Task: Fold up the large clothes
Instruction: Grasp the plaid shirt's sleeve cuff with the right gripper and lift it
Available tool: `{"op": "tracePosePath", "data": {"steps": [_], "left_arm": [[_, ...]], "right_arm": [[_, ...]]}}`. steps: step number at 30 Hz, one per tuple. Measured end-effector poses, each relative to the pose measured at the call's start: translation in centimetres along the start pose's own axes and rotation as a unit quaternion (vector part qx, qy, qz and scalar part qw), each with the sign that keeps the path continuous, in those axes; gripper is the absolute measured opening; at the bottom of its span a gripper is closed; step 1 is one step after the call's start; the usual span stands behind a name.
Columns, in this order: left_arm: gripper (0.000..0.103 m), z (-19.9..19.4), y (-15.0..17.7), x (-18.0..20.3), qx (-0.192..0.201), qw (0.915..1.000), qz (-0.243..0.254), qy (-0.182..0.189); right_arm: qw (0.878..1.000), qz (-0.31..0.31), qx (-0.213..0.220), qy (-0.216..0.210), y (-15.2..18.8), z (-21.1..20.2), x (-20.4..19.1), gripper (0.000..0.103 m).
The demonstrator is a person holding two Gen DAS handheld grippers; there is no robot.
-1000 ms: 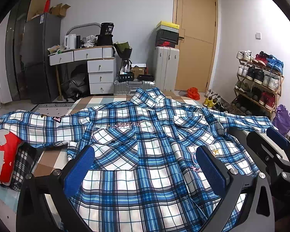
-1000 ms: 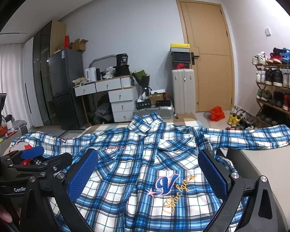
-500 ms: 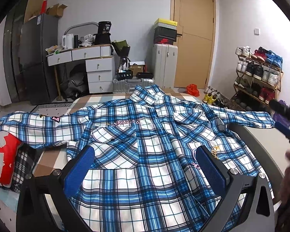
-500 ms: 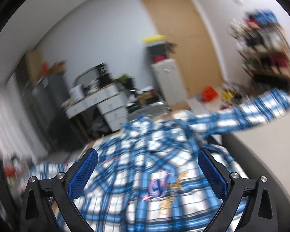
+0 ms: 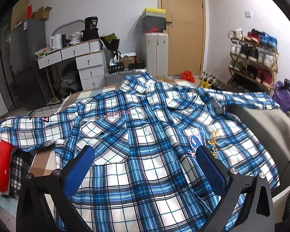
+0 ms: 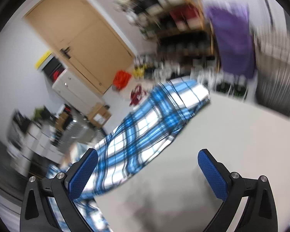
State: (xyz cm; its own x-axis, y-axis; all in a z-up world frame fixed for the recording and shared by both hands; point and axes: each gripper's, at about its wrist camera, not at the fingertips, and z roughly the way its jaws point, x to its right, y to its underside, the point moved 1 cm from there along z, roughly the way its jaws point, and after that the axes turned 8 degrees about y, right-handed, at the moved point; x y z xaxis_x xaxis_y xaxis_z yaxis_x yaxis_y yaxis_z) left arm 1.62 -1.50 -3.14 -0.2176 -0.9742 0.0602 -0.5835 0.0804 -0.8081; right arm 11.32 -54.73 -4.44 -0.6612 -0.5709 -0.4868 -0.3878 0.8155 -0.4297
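The blue-and-white plaid shirt point(image 5: 145, 135) lies spread face up on the surface point(image 5: 270, 127), collar at the far side, hem near the camera; its left sleeve point(image 5: 29, 127) stretches out to the left over a red-and-white cushion point(image 5: 0, 164), and its right sleeve point(image 5: 241, 98) reaches far right across the grey cover of the surface. The left tongs point(image 5: 145, 170) hover over the near hem with their blue pads point(image 5: 79, 170) wide apart, gripping nothing. In the blurred right wrist view the right tongs point(image 6: 147, 172) are also spread apart and empty, tilted above the pale surface point(image 6: 232, 145); the shirt's sleeve point(image 6: 145, 135) runs diagonally from the near left pad point(image 6: 83, 176) toward the far right, its cuff lying flat near the surface edge. Beyond stand a wooden door point(image 5: 183, 27), a shoe rack point(image 5: 253, 58), a white suitcase point(image 5: 155, 52) and a desk with white drawers point(image 5: 77, 60).
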Motion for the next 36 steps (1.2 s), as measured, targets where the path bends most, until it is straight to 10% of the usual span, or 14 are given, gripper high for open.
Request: {"op": "tracePosePath", "data": {"steps": [11, 22, 36], "left_arm": [[0.102, 2.1, 0.5, 0.4, -0.047, 0.9988, 0.006, 0.008], [0.102, 2.6, 0.5, 0.8, -0.061, 0.9977, 0.02, 0.025], [0.102, 3.2, 0.4, 0.8, -0.067, 0.9973, 0.017, 0.027]], "right_arm": [[0.988, -0.07, -0.076, 0.118, -4.1, 7.2, -1.2, 0.103], [0.993, 0.009, -0.085, 0.078, -6.2, 8.6, 0.7, 0.101], [0.985, -0.061, -0.051, 0.155, -6.5, 8.5, -0.4, 0.011]]}}
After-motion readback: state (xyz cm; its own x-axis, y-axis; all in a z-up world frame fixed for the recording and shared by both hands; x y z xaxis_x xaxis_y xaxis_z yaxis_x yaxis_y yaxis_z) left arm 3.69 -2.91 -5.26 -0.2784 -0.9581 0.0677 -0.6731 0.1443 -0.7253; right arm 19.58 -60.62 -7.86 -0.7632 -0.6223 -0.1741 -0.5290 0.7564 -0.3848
